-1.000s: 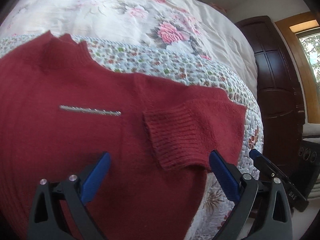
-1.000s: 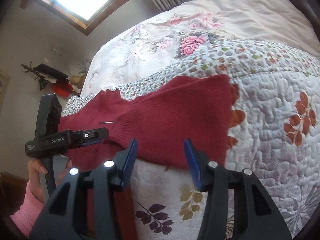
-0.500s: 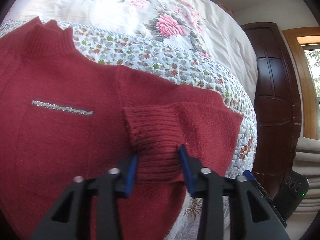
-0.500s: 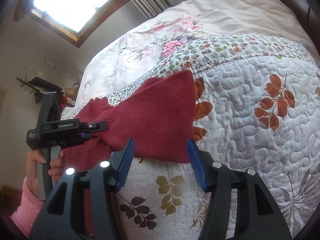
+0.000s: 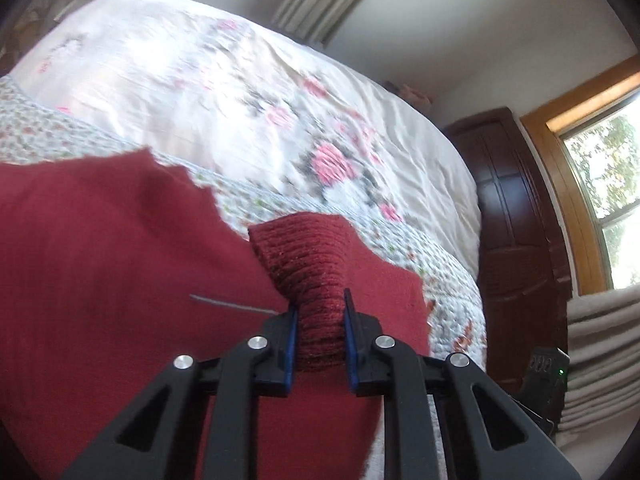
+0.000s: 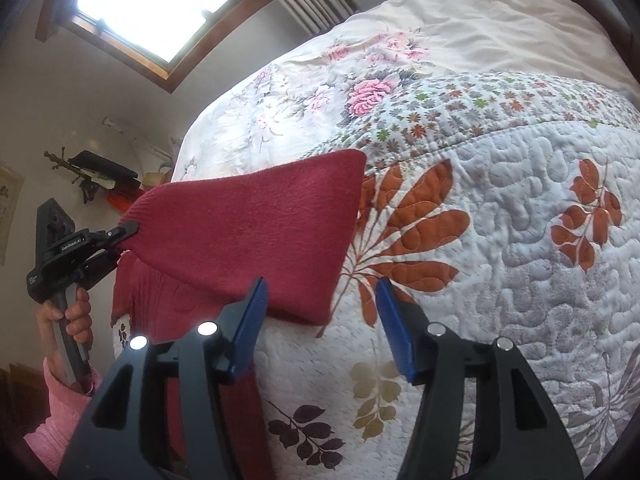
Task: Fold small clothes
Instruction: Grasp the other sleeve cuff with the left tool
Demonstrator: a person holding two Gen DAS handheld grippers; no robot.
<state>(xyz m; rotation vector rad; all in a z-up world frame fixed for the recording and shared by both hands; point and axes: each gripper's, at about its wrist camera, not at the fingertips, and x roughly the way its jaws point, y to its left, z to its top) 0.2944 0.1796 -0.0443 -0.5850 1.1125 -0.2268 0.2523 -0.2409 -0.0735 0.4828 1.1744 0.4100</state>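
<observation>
A small dark red knitted sweater (image 5: 100,264) lies on the bed quilt (image 5: 280,204). My left gripper (image 5: 318,320) is shut on the sweater's ribbed sleeve cuff (image 5: 308,256), which stands lifted above the body of the garment. In the right wrist view the raised sleeve (image 6: 256,232) stretches as a taut red triangle from the left gripper (image 6: 124,234), held by a hand (image 6: 68,316) in a pink sleeve. My right gripper (image 6: 320,308) is open just above the sleeve's near lower corner, with nothing between its blue pads.
The quilt (image 6: 500,220) with orange leaf prints spreads to the right. A floral duvet (image 5: 240,92) covers the far bed. A dark wooden wardrobe (image 5: 516,224) and a window (image 5: 604,168) stand right of the bed. A skylight window (image 6: 160,0) is upper left.
My left gripper closed on the ribbed cuff and lifted it, pulling the sleeve taut off the sweater. The right gripper stayed open and drew nearer the sleeve's lower corner.
</observation>
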